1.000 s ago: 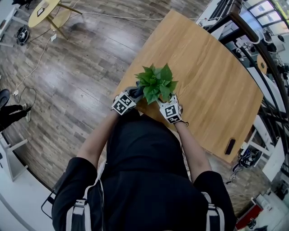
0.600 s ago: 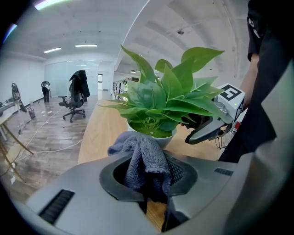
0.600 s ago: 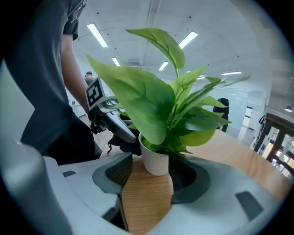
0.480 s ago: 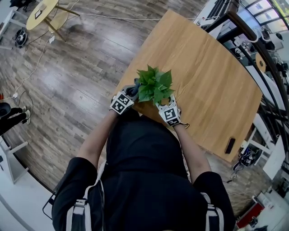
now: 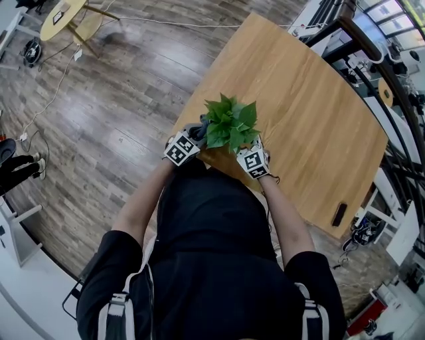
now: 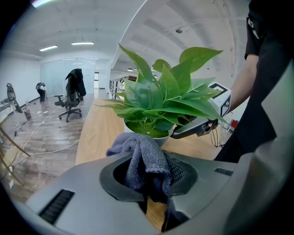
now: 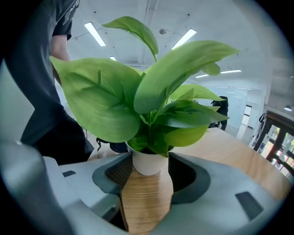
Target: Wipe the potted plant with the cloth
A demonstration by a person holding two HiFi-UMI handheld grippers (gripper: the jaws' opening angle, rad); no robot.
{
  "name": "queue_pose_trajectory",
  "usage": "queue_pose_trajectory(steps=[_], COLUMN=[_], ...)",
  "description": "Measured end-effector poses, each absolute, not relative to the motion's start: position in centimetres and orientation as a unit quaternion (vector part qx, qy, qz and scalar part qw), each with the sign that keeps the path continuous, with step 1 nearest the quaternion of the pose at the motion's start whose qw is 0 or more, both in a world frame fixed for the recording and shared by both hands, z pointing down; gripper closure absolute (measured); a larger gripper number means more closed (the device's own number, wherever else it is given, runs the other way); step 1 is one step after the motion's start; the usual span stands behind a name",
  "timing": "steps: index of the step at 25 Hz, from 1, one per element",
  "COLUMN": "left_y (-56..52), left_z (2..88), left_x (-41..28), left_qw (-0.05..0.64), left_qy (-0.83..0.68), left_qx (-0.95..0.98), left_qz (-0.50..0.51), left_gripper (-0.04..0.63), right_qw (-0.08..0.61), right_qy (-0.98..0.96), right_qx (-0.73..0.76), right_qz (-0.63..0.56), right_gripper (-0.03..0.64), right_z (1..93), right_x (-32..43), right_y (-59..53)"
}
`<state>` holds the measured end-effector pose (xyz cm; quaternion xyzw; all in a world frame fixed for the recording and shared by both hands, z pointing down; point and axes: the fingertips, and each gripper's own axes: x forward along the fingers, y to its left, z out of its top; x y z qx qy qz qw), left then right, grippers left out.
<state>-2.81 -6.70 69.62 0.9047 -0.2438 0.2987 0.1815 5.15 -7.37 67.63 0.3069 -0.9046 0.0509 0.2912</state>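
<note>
A leafy green plant [image 5: 230,124] in a small white pot [image 7: 147,163] stands near the front edge of the wooden table [image 5: 312,113]. My left gripper [image 6: 151,176] is shut on a bunched grey cloth [image 6: 144,158], held just left of the pot [image 6: 146,134] and below the leaves [image 6: 161,98]. In the head view the left gripper [image 5: 192,137] is at the plant's left side. My right gripper [image 7: 147,172] has its jaws on either side of the pot's base, pressed against it. It sits at the plant's right [image 5: 250,149], and it also shows in the left gripper view [image 6: 197,128].
A dark phone-like object [image 5: 338,215] lies near the table's right front edge. The table edge runs directly under both grippers, with wood floor [image 5: 113,99] to the left. A small round table [image 5: 63,16] and cables are far off, as is an office chair [image 6: 71,94].
The plant and both grippers swayed slightly left, then back right and a little away from me. The cloth stays in the left jaws, the pot between the right jaws.
</note>
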Motion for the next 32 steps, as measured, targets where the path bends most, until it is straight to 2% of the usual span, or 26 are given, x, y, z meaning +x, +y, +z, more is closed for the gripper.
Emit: queue_pose_trajectory(steps=[16, 22, 28, 32], left_y=[-6.4, -7.0, -7.0, -6.9], left_z=[69.4, 69.2, 69.6, 69.7], left_x=[-3.1, -4.0, -3.9, -3.7], left_qw=[0.187, 0.2, 0.169, 0.165], left_qy=[-0.259, -0.277, -0.271, -0.263], left_qx=[0.903, 0.898, 0.899, 0.9], left_qz=[0.286, 0.276, 0.3, 0.306], left_gripper=[0.483, 0.483, 0.483, 0.483], right_qw=[0.289, 0.258, 0.281, 0.284], right_qy=[-0.906, -0.912, -0.917, -0.917], right_qx=[0.303, 0.301, 0.28, 0.277], right_qz=[0.057, 0.103, 0.038, 0.041], right_gripper=[0.385, 0.385, 0.385, 0.385], right_z=[67.1, 67.7, 66.4, 66.6], right_x=[4.5, 4.5, 4.5, 4.6], right_y=[-4.7, -3.9, -6.1, -6.1])
